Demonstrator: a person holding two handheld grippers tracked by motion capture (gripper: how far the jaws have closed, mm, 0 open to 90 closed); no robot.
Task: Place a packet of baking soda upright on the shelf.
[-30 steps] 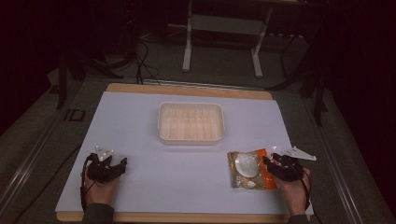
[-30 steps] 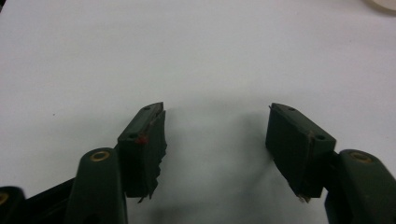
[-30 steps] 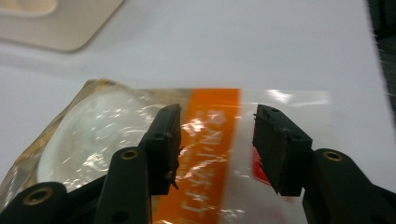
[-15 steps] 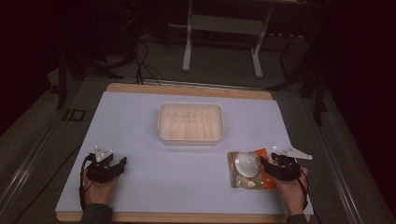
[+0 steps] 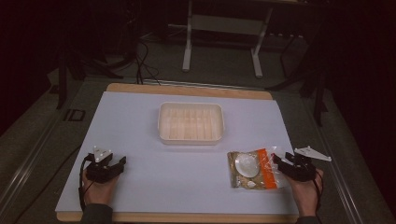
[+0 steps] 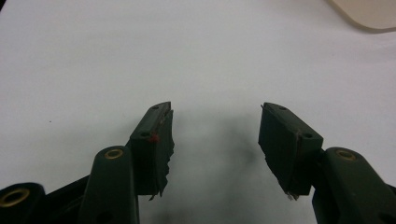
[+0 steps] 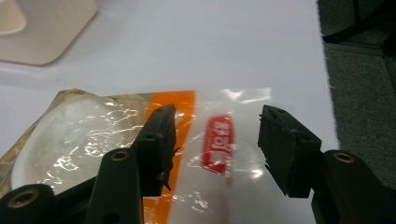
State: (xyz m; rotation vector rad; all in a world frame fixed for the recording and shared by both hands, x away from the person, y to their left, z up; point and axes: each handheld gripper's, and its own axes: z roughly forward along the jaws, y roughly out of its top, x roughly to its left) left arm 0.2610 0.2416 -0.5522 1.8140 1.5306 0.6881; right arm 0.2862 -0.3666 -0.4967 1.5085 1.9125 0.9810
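White tabletop [image 5: 154, 186] | snack bag [image 7: 140, 140] lies flat under right gripper [image 7: 215, 140] | both jaws open, empty

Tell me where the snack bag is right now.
In the high view the snack bag lies flat on the white table, front right, just below the tray, with the open right gripper at its clear end.

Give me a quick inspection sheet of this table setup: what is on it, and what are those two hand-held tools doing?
Surface: white sheet on a wooden-edged table.
Job's things: clear snack bag with an orange band, lying flat near the right; cream tray at centre.
Clutter: nothing seen.
Grippers: left gripper open over bare sheet; right gripper open, its jaws just opened wider, fingers over the bag's end.
Cables: one trails from the left gripper; more on the floor behind.
Surroundings: dark room, metal stand behind.
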